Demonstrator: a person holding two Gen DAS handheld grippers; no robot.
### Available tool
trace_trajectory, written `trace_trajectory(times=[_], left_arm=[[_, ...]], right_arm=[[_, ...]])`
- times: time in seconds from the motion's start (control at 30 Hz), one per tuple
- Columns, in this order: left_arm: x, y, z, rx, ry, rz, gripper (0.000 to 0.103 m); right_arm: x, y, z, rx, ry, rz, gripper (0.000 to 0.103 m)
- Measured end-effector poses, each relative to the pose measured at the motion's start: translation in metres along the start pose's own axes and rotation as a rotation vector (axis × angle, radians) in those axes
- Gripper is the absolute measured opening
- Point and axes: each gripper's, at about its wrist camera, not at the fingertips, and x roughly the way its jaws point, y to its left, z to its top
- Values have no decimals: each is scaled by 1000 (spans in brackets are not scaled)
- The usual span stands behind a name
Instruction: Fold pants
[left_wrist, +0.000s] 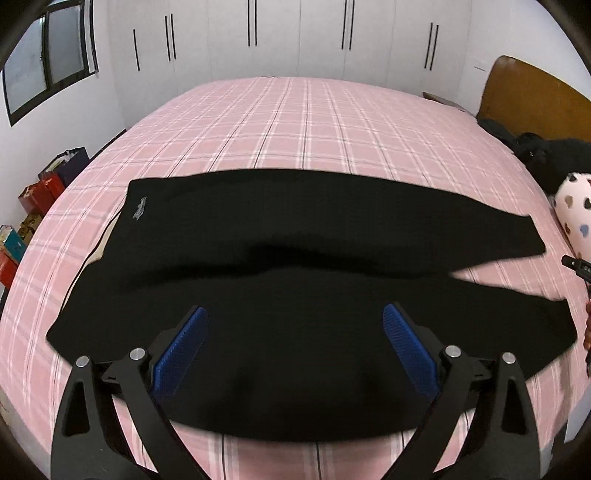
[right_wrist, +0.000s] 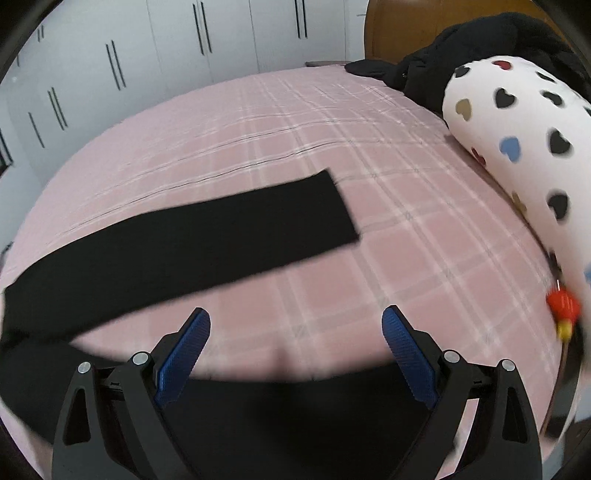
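- Black pants (left_wrist: 295, 266) are laid flat on the bed (left_wrist: 295, 122), on the pink checked sheet, long axis running left-right across both views.
- Waistband end with a small pale logo (left_wrist: 139, 208) is seen at the left, the two leg cuffs at the right; legs are spread in a narrow V, not yet stacked.
- Left tongs (left_wrist: 295, 328) are held over the near leg around mid-length; fabric lies directly below and ahead.
- Right tongs (right_wrist: 295, 328) are held over bare sheet in the gap between the legs: far leg ahead and to the left, near leg under the tong bases.
- Cuffs judged nearer the right tongs, waist nearer the left.
- Both tongs are spread wide, blue pads well apart, nothing held; contact with the fabric cannot be told.
- Heart-print pillow (right_wrist: 517, 122) and dark clothing (right_wrist: 461, 48) lie near the headboard, apart from the pants.
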Motion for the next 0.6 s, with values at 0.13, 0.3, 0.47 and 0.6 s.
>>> trace_trajectory(times=[0.13,0.3,0.47,0.6], left_arm=[[29,-1,22,33,-7,31,94],[60,9,39,20,10,36,94],[77,32,40,-72,32,22,94],[85,44,45,-54,28,65,94]], right_arm=[[54,-12,40,-27,14,-16,91],[100,-18,76,-35,15,-16,91],[132,-28,98,-1,38,-26,90],[150,-24,98,17,70,25,55]])
